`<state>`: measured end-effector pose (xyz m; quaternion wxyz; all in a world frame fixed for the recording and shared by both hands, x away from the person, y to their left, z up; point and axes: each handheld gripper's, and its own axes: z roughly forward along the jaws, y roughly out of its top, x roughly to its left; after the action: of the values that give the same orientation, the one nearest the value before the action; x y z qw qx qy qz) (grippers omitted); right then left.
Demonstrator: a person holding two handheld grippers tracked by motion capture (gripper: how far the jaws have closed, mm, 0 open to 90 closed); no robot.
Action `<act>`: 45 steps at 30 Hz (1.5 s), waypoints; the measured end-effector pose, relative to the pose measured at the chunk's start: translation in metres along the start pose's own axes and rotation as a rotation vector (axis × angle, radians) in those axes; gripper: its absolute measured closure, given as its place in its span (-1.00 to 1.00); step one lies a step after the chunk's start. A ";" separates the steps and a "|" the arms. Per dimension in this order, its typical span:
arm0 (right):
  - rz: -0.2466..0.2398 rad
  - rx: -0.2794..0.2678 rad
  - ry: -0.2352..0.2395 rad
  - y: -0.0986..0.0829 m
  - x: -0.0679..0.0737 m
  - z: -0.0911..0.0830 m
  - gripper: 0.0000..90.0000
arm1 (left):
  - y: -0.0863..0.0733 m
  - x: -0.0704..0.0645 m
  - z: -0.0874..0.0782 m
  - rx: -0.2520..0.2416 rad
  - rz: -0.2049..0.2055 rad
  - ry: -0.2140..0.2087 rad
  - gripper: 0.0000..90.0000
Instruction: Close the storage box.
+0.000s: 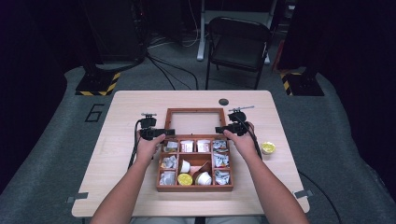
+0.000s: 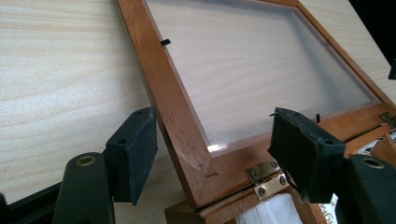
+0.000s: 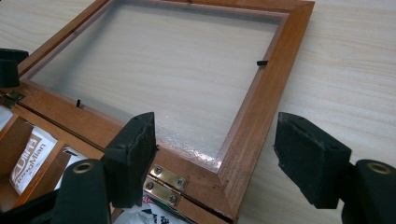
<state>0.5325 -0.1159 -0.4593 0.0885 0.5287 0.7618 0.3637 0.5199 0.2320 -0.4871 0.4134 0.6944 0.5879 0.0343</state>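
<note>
Lid (image 1: 194, 122): rigid wood frame, thin clear pane, hinged, lying flat behind box (image 1: 194, 186). Left claw (image 2: 212, 154), right claw (image 3: 215, 158) apart, straddling hinge-side corners. Grip frame, never pane.

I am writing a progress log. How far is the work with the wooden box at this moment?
Done: the lid lies fully open, flat on the table. In hand: the left gripper and right gripper, both open, straddle the lid's two hinge corners. Left: probably closing the lid over the box, whose compartments hold packets.
</note>
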 end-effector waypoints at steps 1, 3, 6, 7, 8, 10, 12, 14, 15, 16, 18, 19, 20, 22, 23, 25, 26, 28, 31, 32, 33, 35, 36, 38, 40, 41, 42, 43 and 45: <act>0.002 0.009 -0.003 0.000 0.000 0.000 -0.35 | 0.000 0.001 0.001 0.007 0.005 0.000 -0.29; 0.008 0.017 -0.001 -0.001 -0.001 0.001 -0.35 | -0.001 0.001 0.003 0.010 0.002 0.000 -0.29; 0.010 0.026 0.004 -0.002 -0.002 0.004 -0.35 | -0.001 0.000 0.005 0.013 0.002 0.000 -0.30; 0.020 0.032 0.008 -0.003 -0.002 0.005 -0.36 | -0.001 0.000 0.005 0.021 0.007 0.003 -0.31; 0.027 0.036 0.008 -0.003 -0.002 0.006 -0.36 | -0.002 0.001 0.006 0.018 0.000 -0.001 -0.32; 0.028 0.041 0.010 -0.004 -0.001 0.008 -0.36 | -0.002 0.001 0.006 0.019 -0.015 -0.006 -0.33; 0.032 0.048 0.011 -0.005 -0.001 0.010 -0.37 | -0.001 0.001 0.007 0.018 -0.016 -0.005 -0.33; 0.027 0.051 0.011 -0.005 -0.001 0.012 -0.37 | -0.001 0.001 0.007 0.019 -0.017 -0.007 -0.34; 0.028 0.054 0.011 -0.005 -0.001 0.012 -0.37 | -0.001 0.001 0.007 0.019 -0.019 -0.007 -0.35; 0.029 0.058 0.010 -0.006 -0.001 0.013 -0.39 | -0.001 0.001 0.008 0.020 -0.020 -0.008 -0.36; 0.031 0.061 0.007 -0.006 -0.001 0.014 -0.40 | -0.001 0.002 0.008 0.023 -0.019 -0.012 -0.37; 0.029 0.065 0.008 -0.006 -0.001 0.015 -0.41 | -0.001 0.003 0.008 0.025 -0.023 -0.017 -0.37; 0.035 0.071 0.007 -0.006 -0.002 0.016 -0.42 | -0.001 0.004 0.008 0.026 -0.026 -0.020 -0.37; 0.041 0.069 0.016 -0.006 -0.003 0.018 -0.44 | -0.001 0.005 0.009 0.028 -0.030 -0.024 -0.38; 0.048 0.069 0.019 -0.006 -0.004 0.018 -0.45 | -0.001 0.005 0.009 0.028 -0.033 -0.025 -0.39; 0.057 0.070 0.027 -0.006 -0.005 0.020 -0.47 | -0.001 0.007 0.010 0.032 -0.037 -0.031 -0.42; 0.057 0.070 0.030 -0.006 -0.006 0.020 -0.48 | -0.001 0.007 0.010 0.034 -0.039 -0.032 -0.43; 0.066 0.070 0.033 -0.006 -0.006 0.021 -0.49 | -0.001 0.007 0.010 0.033 -0.041 -0.033 -0.45; 0.069 0.070 0.042 -0.006 -0.007 0.022 -0.50 | -0.001 0.008 0.011 0.032 -0.044 -0.033 -0.47; 0.069 0.070 0.043 -0.006 -0.008 0.022 -0.50 | -0.001 0.008 0.011 0.032 -0.045 -0.032 -0.48; 0.071 0.070 0.046 -0.006 -0.008 0.022 -0.51 | -0.001 0.008 0.011 0.031 -0.043 -0.031 -0.50; 0.073 0.071 0.048 -0.006 -0.008 0.023 -0.52 | -0.001 0.009 0.011 0.039 -0.044 -0.034 -0.52; 0.076 0.072 0.050 -0.006 -0.008 0.023 -0.53 | -0.001 0.008 0.011 0.034 -0.052 -0.035 -0.52; 0.080 0.074 0.057 -0.006 -0.009 0.024 -0.55 | -0.001 0.009 0.011 0.039 -0.043 -0.035 -0.53; 0.082 0.074 0.062 -0.007 -0.010 0.025 -0.57 | -0.001 0.010 0.012 0.041 -0.045 -0.040 -0.54; 0.084 0.074 0.066 -0.007 -0.010 0.025 -0.58 | -0.001 0.010 0.013 0.036 -0.048 -0.041 -0.55; 0.088 0.075 0.067 -0.007 -0.011 0.026 -0.58 | -0.001 0.010 0.013 0.036 -0.047 -0.043 -0.56; 0.092 0.076 0.069 -0.007 -0.011 0.026 -0.59 | -0.001 0.011 0.013 0.036 -0.048 -0.045 -0.57; 0.096 0.076 0.074 -0.007 -0.012 0.026 -0.59 | -0.001 0.011 0.014 0.038 -0.060 -0.051 -0.58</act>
<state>0.5459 -0.1151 -0.4854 0.0223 0.5539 0.7516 0.3575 0.5299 0.2342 -0.5016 0.4156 0.6848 0.5985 -0.0069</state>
